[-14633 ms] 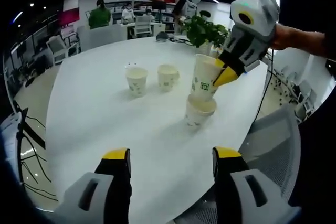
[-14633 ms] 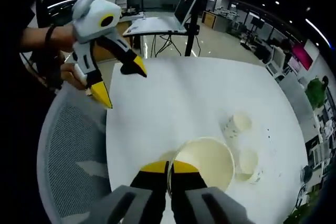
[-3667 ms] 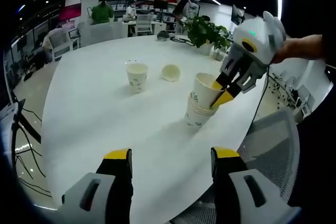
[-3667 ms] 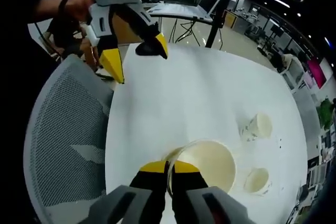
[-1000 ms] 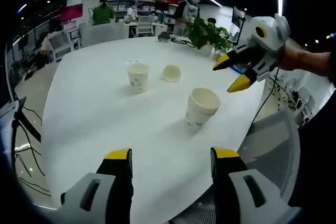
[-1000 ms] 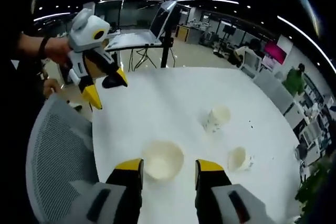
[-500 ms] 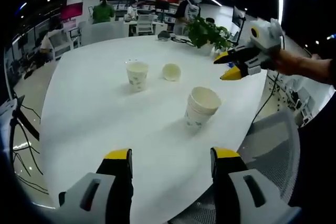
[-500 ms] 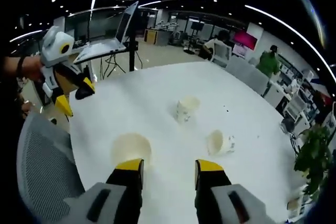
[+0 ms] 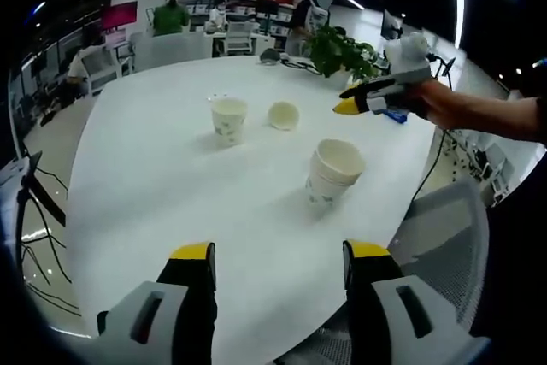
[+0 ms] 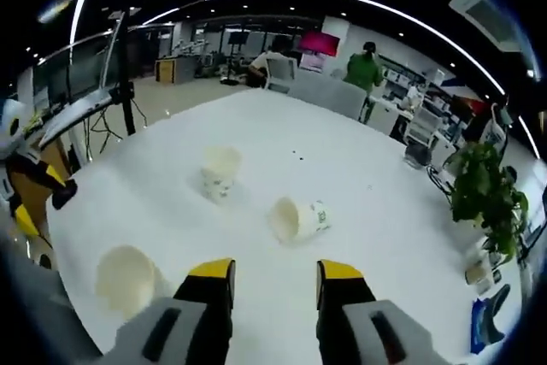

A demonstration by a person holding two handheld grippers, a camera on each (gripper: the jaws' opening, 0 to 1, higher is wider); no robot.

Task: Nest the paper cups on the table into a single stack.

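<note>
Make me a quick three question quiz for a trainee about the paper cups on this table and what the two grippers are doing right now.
1. True or false: the tipped paper cup lies on its side on the white table.
2. How many loose paper cups remain outside the nested cup stack? A) one B) two C) four
3. Fill in: the right gripper points at the tipped paper cup with its jaws ____ and holding nothing.

Key
1. True. Its mouth faces sideways, while the upright paper cup stands apart from it.
2. B, the upright one and the tipped one.
3. Open. The left gripper is open and empty as well.
</note>
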